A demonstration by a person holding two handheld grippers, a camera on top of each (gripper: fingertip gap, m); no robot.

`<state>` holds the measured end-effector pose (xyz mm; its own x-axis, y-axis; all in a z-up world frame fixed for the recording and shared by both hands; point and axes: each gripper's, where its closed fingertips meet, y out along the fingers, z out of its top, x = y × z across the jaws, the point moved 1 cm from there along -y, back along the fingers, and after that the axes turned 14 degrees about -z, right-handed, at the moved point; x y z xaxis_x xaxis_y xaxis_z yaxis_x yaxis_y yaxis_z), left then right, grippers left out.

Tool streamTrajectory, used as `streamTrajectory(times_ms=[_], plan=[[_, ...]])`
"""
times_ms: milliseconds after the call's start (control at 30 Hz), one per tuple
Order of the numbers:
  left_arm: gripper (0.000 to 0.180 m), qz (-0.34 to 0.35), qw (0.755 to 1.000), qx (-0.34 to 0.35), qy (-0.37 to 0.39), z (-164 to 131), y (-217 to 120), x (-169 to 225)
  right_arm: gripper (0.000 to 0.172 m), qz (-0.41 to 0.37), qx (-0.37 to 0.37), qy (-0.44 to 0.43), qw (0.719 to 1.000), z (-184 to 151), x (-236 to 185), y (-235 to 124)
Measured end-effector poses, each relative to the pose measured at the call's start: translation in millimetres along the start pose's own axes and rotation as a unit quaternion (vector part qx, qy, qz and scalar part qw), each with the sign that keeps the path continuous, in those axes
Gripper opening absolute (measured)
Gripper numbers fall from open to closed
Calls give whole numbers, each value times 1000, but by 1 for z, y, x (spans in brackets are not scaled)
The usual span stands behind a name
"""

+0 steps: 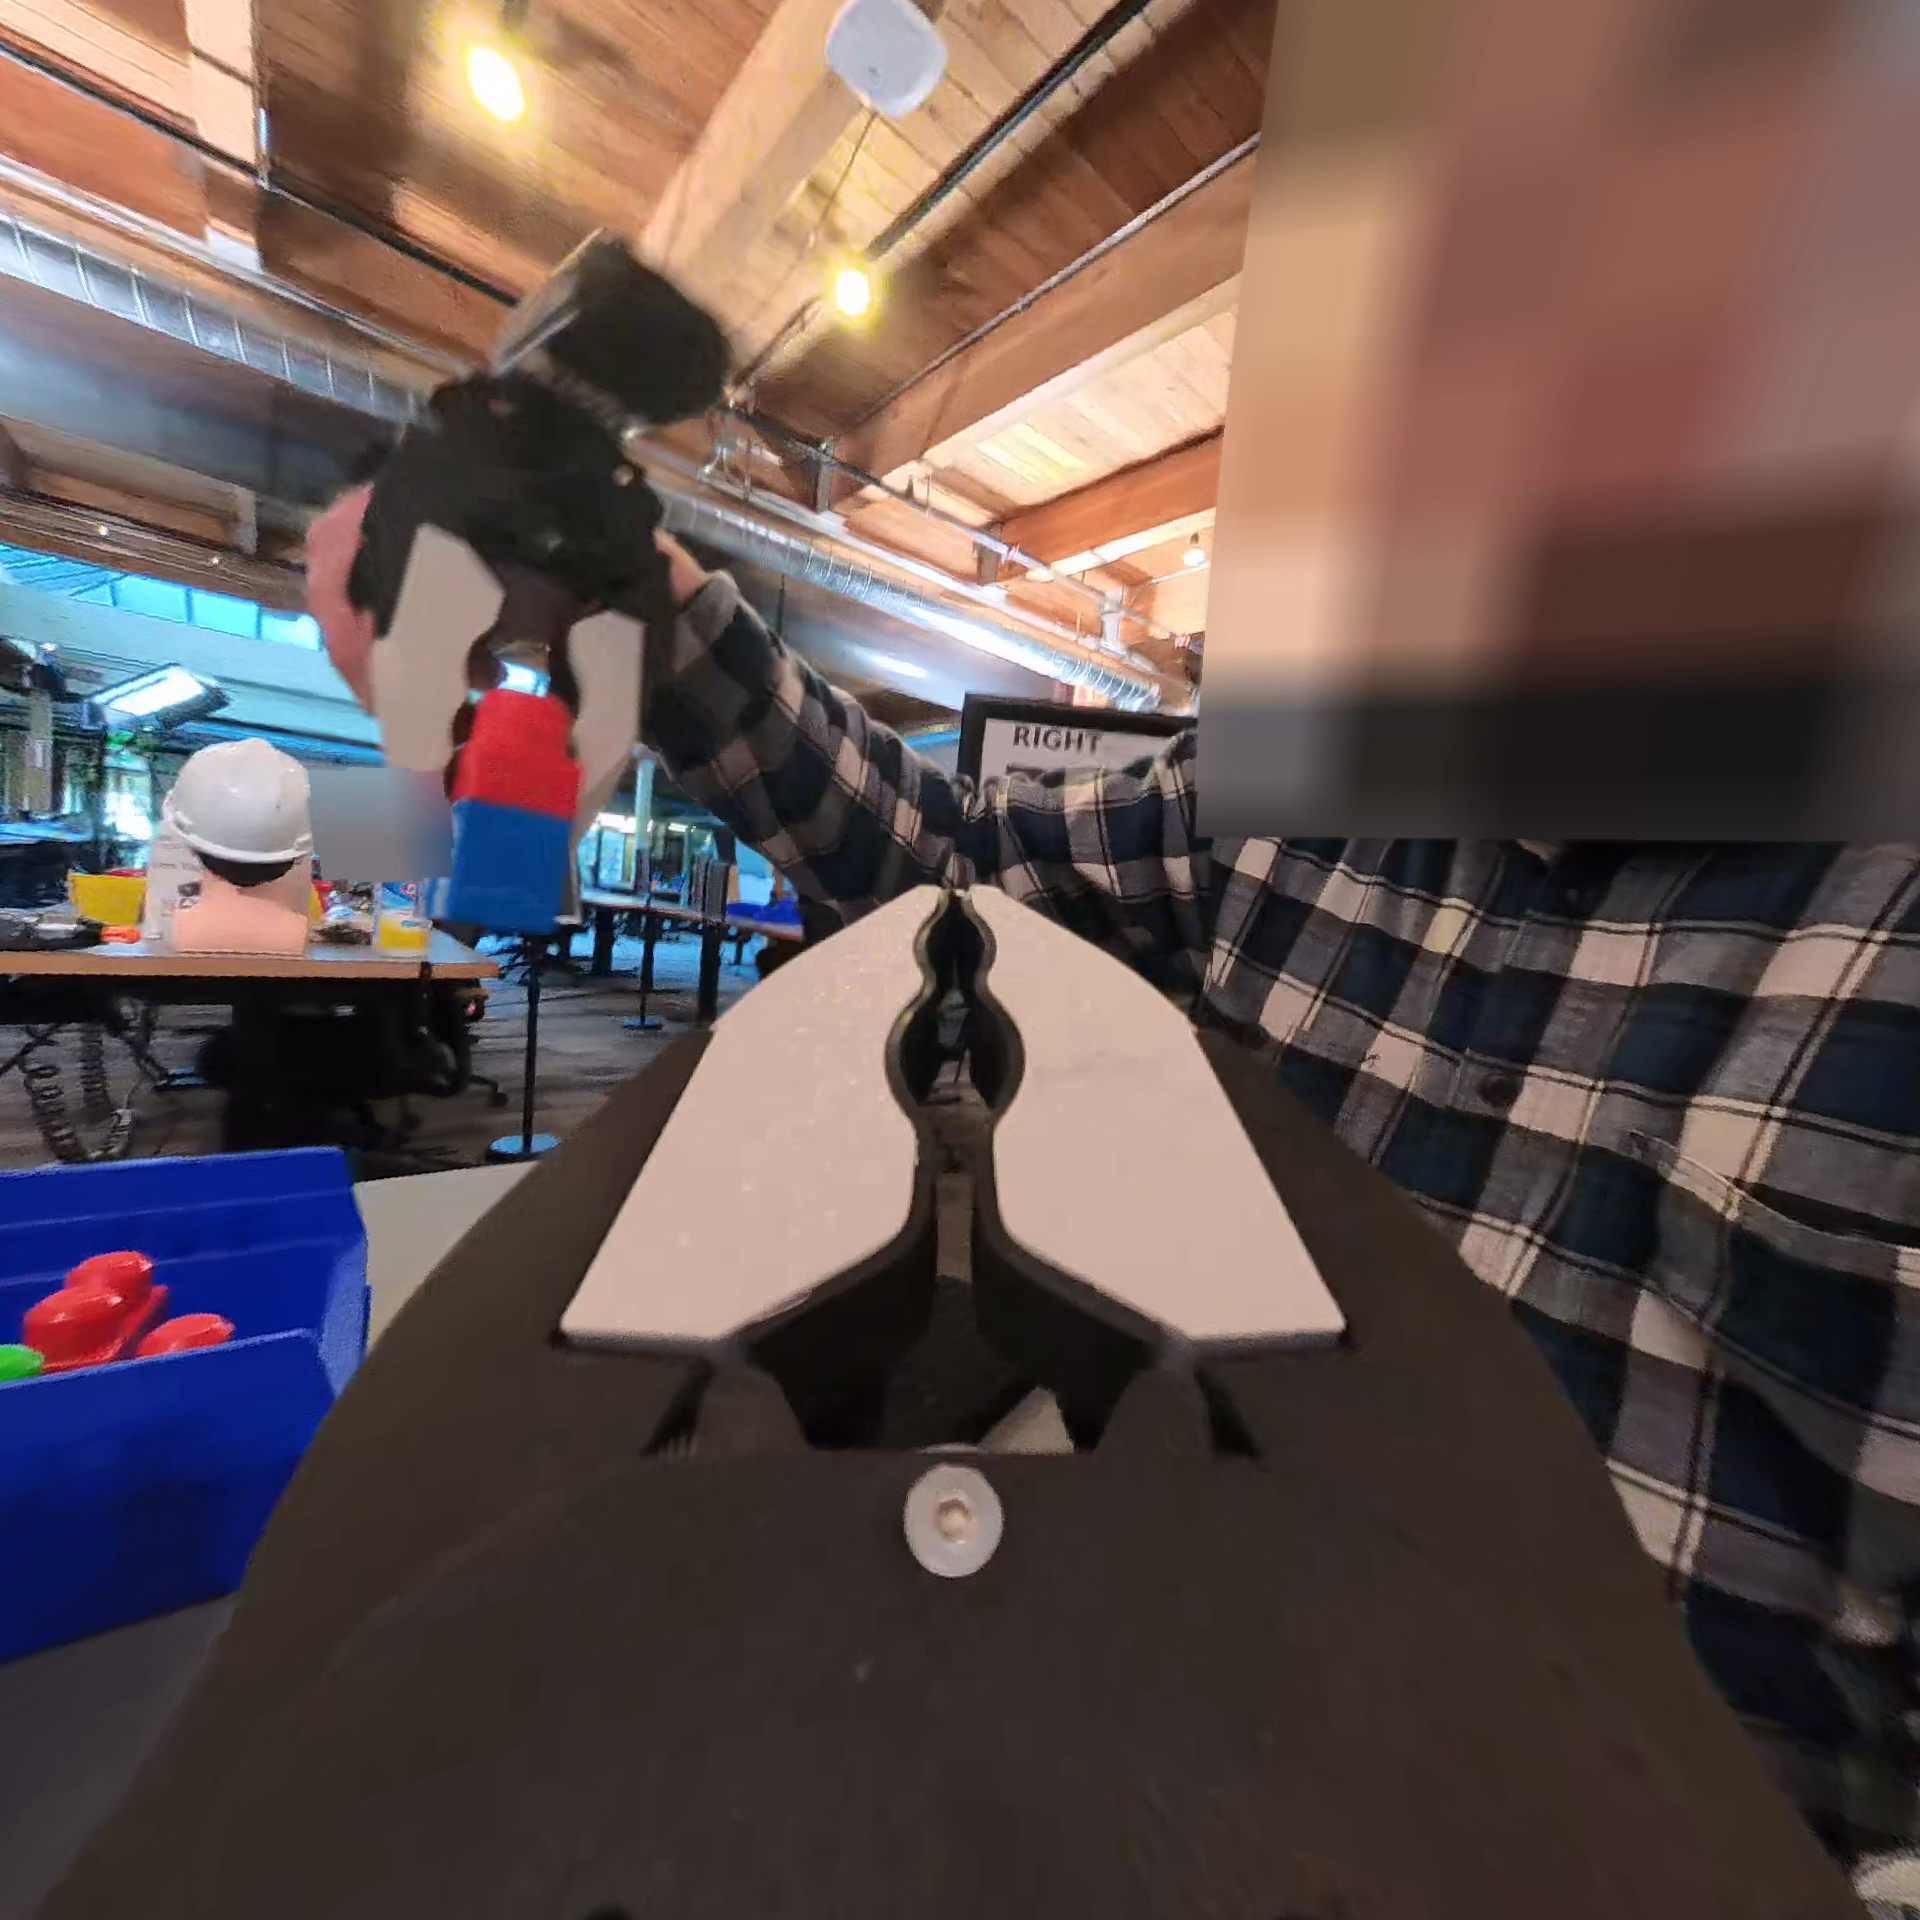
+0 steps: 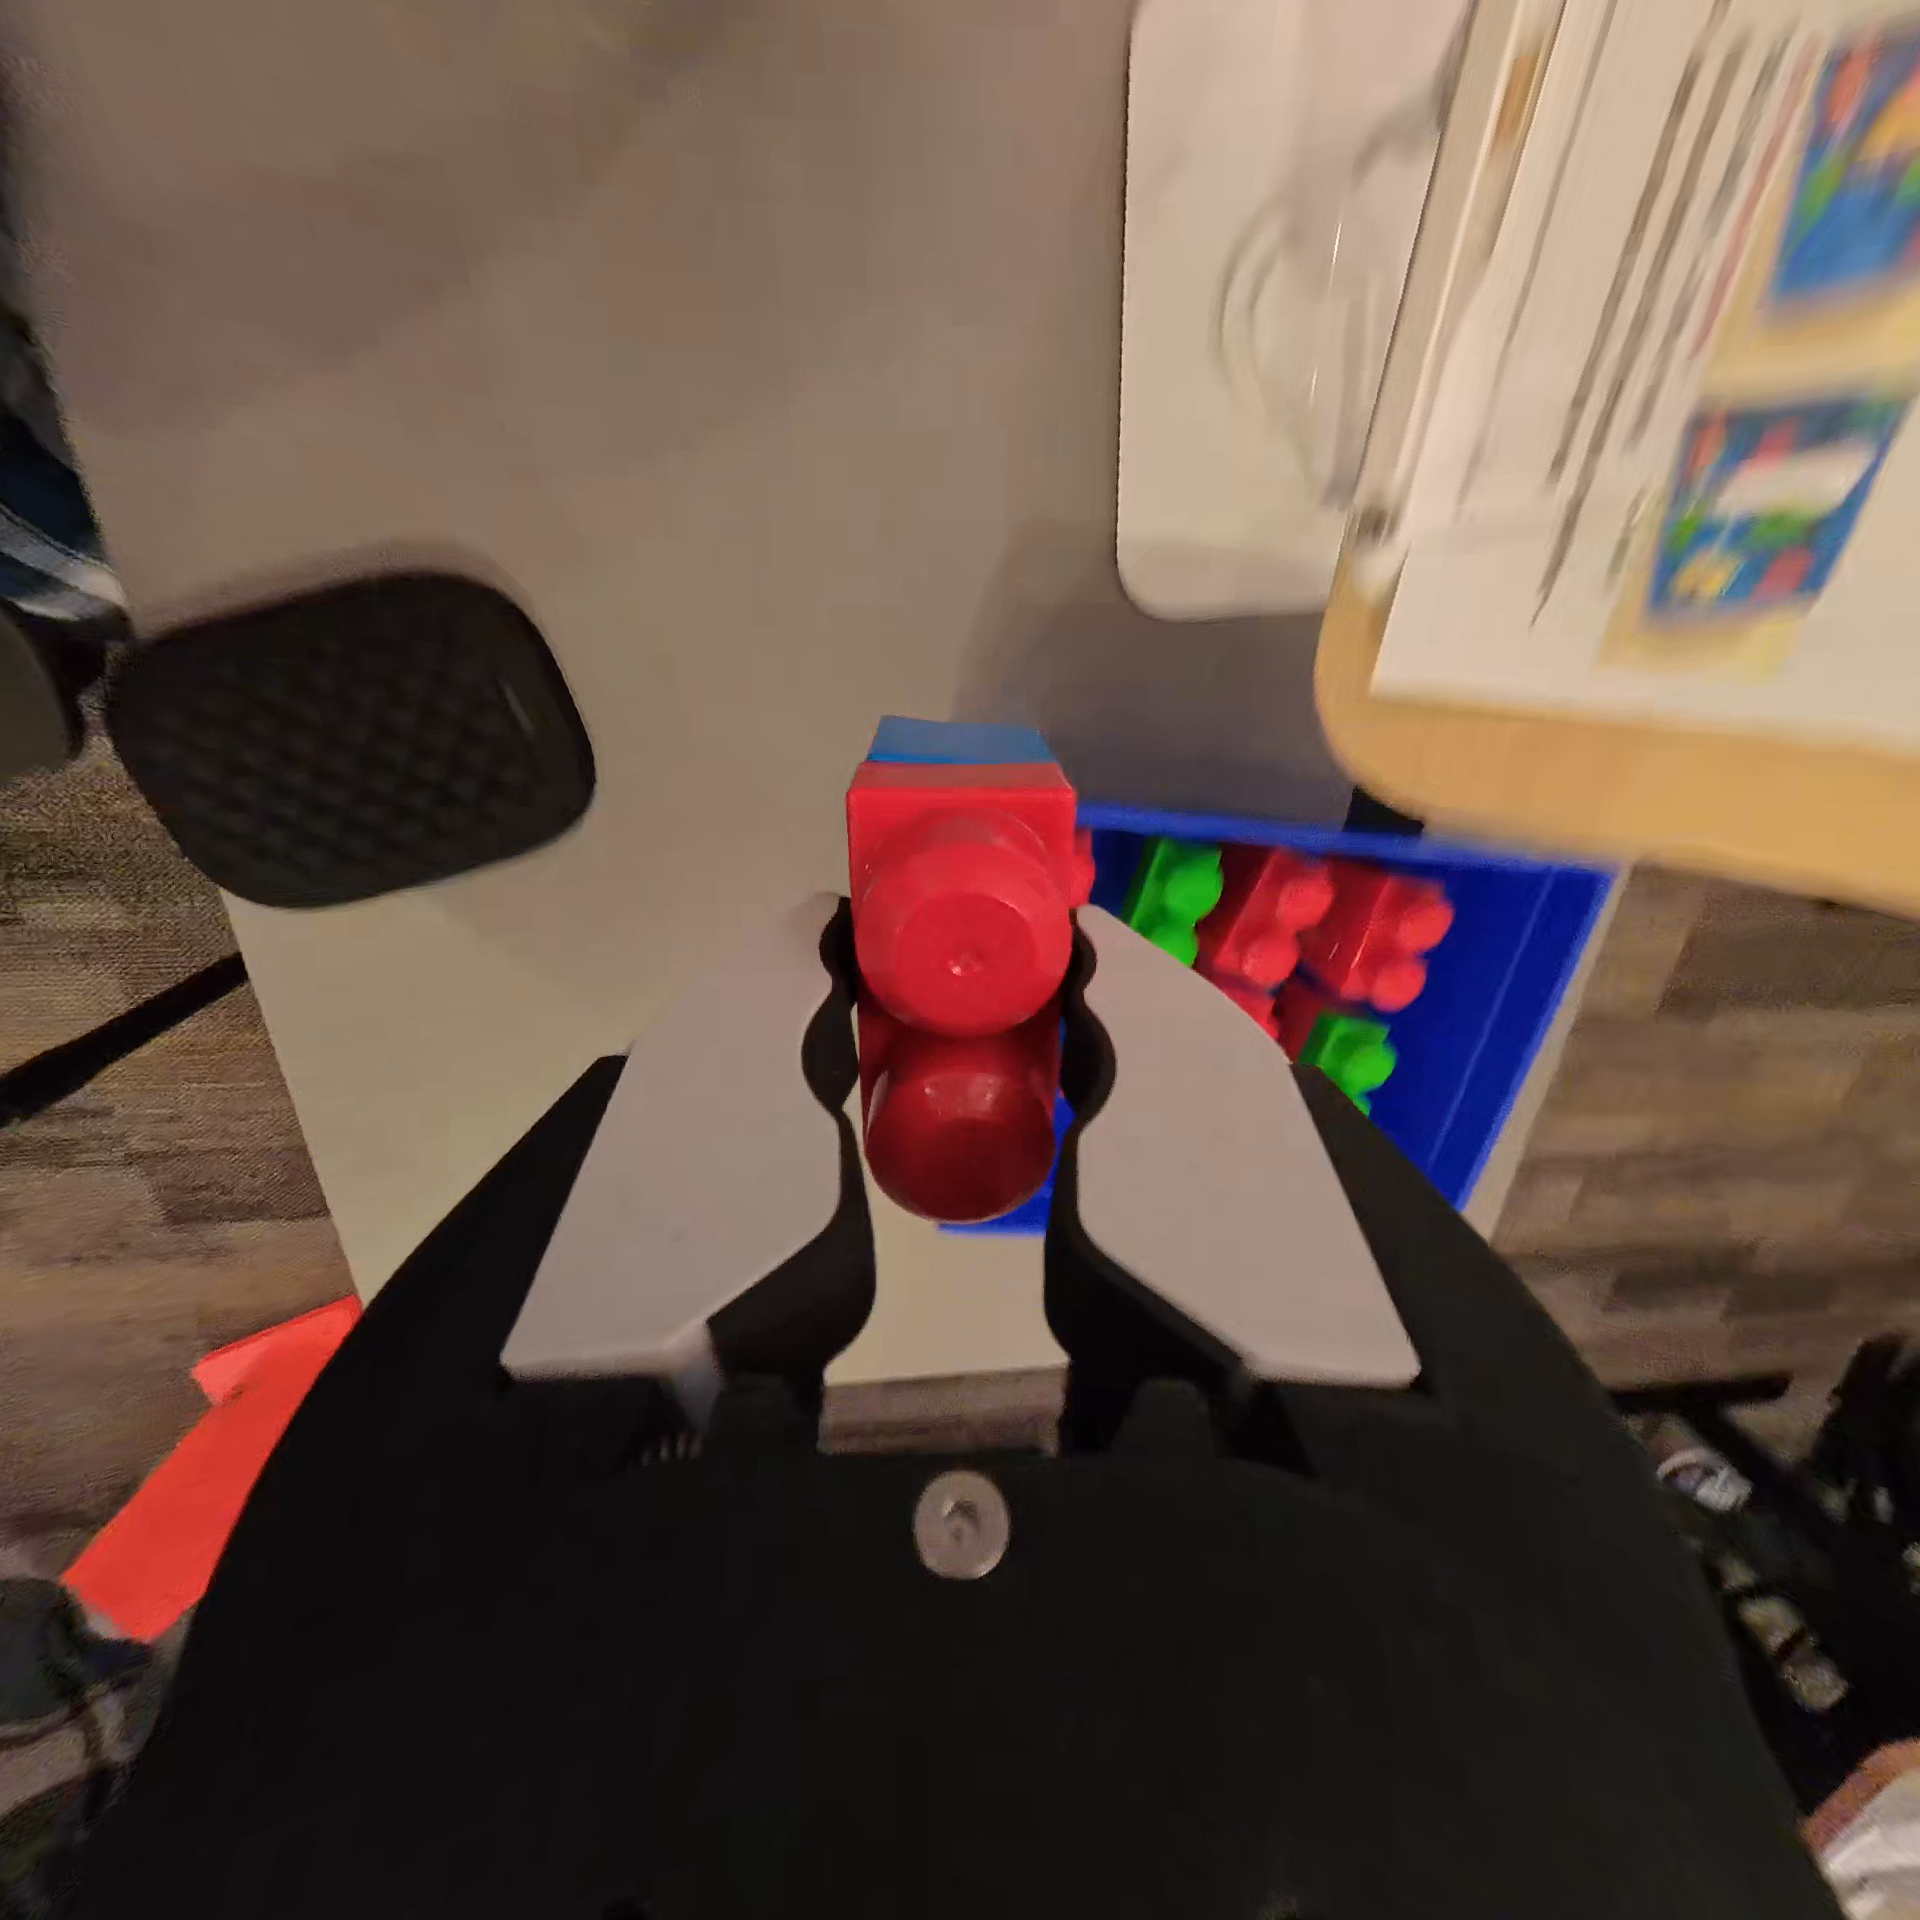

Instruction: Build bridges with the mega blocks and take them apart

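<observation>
My right gripper [image 2: 961, 935] is shut on a red block [image 2: 961, 935] with a blue block [image 2: 961, 743] stuck under it. It holds the pair high above the white table [image 2: 644, 436]. The left wrist view shows the same gripper [image 1: 514, 717] raised in the air, its pads pressing the red block [image 1: 516, 753] with the blue block [image 1: 509, 868] hanging below. My left gripper [image 1: 958, 899] is shut with nothing between its pads, tilted upward toward a person in a plaid shirt [image 1: 1507, 1091].
A blue bin [image 2: 1517, 997] with red and green blocks [image 2: 1299, 935] stands at the table's edge; it also shows in the left wrist view [image 1: 177, 1382]. A black pad [image 2: 353, 738] lies on the table. A wooden board with printed sheets [image 2: 1621, 468] is at the right. Tip to tip, the grippers are about 25 cm apart.
</observation>
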<state>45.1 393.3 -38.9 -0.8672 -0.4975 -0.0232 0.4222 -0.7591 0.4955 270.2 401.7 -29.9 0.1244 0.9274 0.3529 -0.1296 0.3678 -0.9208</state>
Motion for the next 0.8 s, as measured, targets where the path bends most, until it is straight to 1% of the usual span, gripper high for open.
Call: streamTrajectory(times_ms=[67, 167, 233, 300, 500, 600, 767, 800], plan=[[0, 21, 999, -32, 11, -1, 2, 1, 37, -4, -30, 21, 999, -41, -2, 20], [0, 10, 999, -47, 19, 3, 9, 10, 37, -9, -73, 39, 997, -94, -6, 53], [0, 9, 998, -56, 20, 2, 11, 12, 37, -10, -96, 48, 994, -125, -8, 74], [0, 5, 998, -62, 18, 2, 14, 13, 37, -10, -101, 54, 993, -147, -10, 94], [0, -1, 997, -79, 25, 3, 21, 19, 37, -4, -84, 56, 995, -175, -13, 152], [0, 2, 996, -91, 27, 3, 22, 20, 37, 21, -87, 56, 994, -185, -19, 177], [0, -4, 994, -109, 22, -2, 25, 22, 37, 48, -78, 59, 994, -188, -26, 199], [0, -10, 994, -111, 21, -3, 26, 23, 43, 46, -87, 59, 993, -191, -26, 202]])
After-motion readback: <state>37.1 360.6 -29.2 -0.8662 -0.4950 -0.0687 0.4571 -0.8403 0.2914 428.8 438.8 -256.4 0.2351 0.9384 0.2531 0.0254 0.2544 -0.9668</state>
